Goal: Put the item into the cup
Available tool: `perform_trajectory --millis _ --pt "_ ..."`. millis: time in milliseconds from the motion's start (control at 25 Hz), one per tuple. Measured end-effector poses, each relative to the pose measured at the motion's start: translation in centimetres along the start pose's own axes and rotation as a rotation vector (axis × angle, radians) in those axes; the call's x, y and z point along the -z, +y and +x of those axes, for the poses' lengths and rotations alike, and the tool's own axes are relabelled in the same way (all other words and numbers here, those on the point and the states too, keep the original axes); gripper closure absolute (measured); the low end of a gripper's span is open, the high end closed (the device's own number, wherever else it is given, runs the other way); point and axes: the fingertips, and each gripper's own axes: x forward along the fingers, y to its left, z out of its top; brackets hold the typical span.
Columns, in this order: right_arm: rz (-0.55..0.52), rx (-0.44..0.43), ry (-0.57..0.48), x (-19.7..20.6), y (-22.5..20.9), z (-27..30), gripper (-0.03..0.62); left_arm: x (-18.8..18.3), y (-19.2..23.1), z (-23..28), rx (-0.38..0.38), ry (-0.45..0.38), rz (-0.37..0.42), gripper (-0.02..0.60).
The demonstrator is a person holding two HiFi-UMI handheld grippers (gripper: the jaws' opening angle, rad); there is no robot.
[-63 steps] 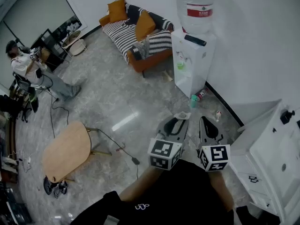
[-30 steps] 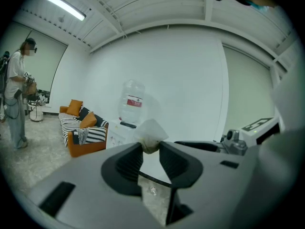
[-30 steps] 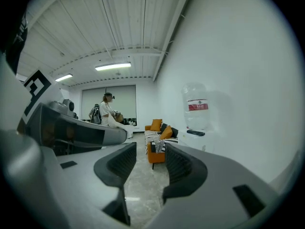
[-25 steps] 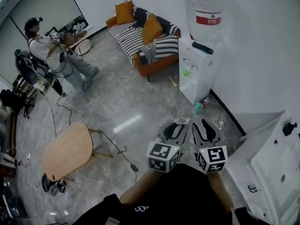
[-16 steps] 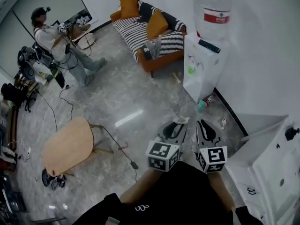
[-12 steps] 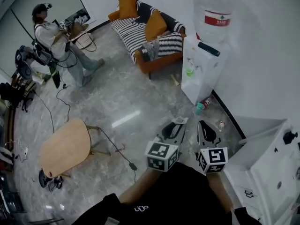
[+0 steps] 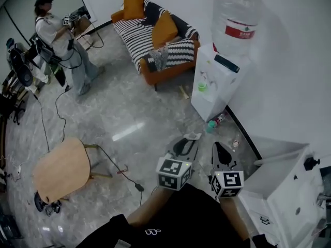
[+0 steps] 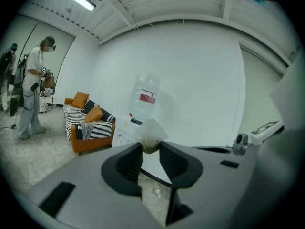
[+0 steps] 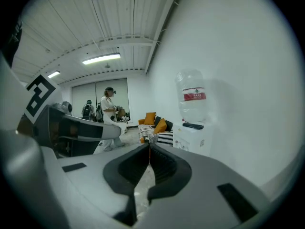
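Observation:
A small white pouch (image 8: 150,133) with a brownish filling sticks out from the tips of my left gripper (image 8: 150,145), which is shut on it. The head view shows the same pouch (image 7: 194,136) at the tip of the left gripper (image 7: 190,140), held above the floor. Just to its right is my right gripper (image 7: 216,146), and in the right gripper view this gripper (image 9: 149,147) has its jaws together with nothing between them. A small green cup-like thing (image 7: 201,87) sits at the water dispenser's tap. Another (image 7: 211,124) lies on the floor by its base.
A white water dispenser (image 7: 220,79) with a big bottle (image 7: 235,22) stands against the wall ahead. Right of me is a white cabinet (image 7: 287,190). A striped sofa (image 7: 155,40), a wooden table (image 7: 59,169), a floor cable (image 7: 111,159) and a person (image 7: 57,32) are farther left.
My right gripper's jaws have come together. Both grippers sit slightly lower and further left in the head view. The person at the back left has shifted.

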Motion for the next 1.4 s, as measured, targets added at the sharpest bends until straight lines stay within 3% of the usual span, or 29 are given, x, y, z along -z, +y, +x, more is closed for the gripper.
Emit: perform_trajectory --millis 440,840,1120,1400 --pt "0.008 -0.014 0.048 -2.9 0.1 9.3 0.582 -4.4 6.3 6.0 0.046 0.014 -0.007 0.471" --pt "-0.049 -0.117 0.027 -7.9 3.4 20.8 0.582 -10.4 15.3 10.6 0.04 -0.048 -0.005 0.471" --pt "-0.053 -0.093 0.051 -8.1 3.3 24.9 0.582 -11.1 18.8 13.2 0.072 -0.034 -0.021 0.471" --pt "-0.017 -0.022 0.104 -6.3 0.9 26.0 0.582 -10.3 18.9 15.9 0.135 0.009 -0.03 0.471"
